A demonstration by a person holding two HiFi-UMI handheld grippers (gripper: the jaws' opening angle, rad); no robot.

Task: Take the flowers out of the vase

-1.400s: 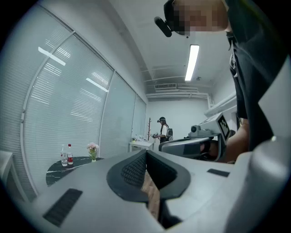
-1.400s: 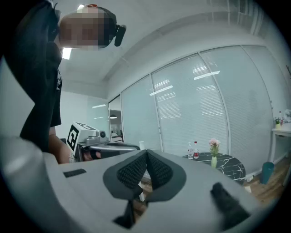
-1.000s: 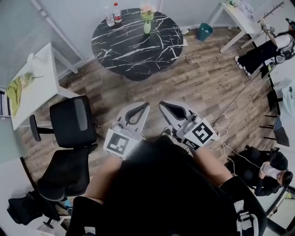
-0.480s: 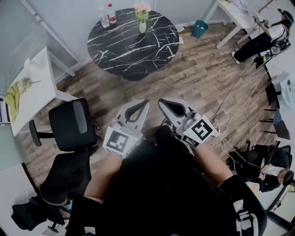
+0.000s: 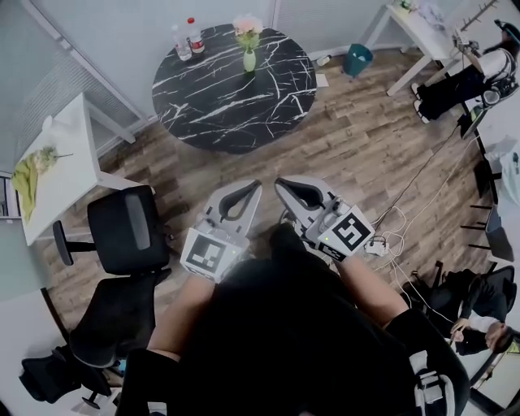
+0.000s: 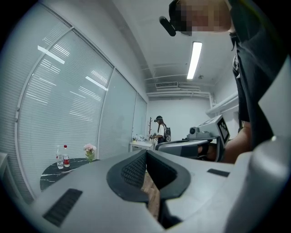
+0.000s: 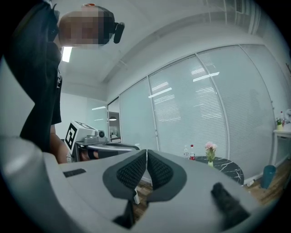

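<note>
Nearest, both tools are held level, side by side, in front of the person's dark-clothed body and over the wooden floor (image 5: 357,154). The left tool (image 5: 246,189) has its two padded jaws pressed together at the tips with nothing between them, as the left gripper view shows. The right tool (image 5: 286,185), just to its right, is likewise pressed together and carries nothing. Each has its marker cube at the near end.

To the left of the tools stands a black office chair (image 5: 128,231). To their right, white cables (image 5: 396,244) trail across the floor. Further left, a white desk (image 5: 63,158) holds a yellow-green bundle (image 5: 28,169).

Well beyond the tools, at the far end of the room, is a round black marble tabletop (image 5: 236,101). Near its far edge stands the small green vase (image 5: 249,61), upright, with the pink flowers (image 5: 247,25) in it. Two bottles (image 5: 187,37) stand together to the left of the vase, apart from it. A teal bin (image 5: 358,58) sits on the floor to the right of the tabletop.
</note>
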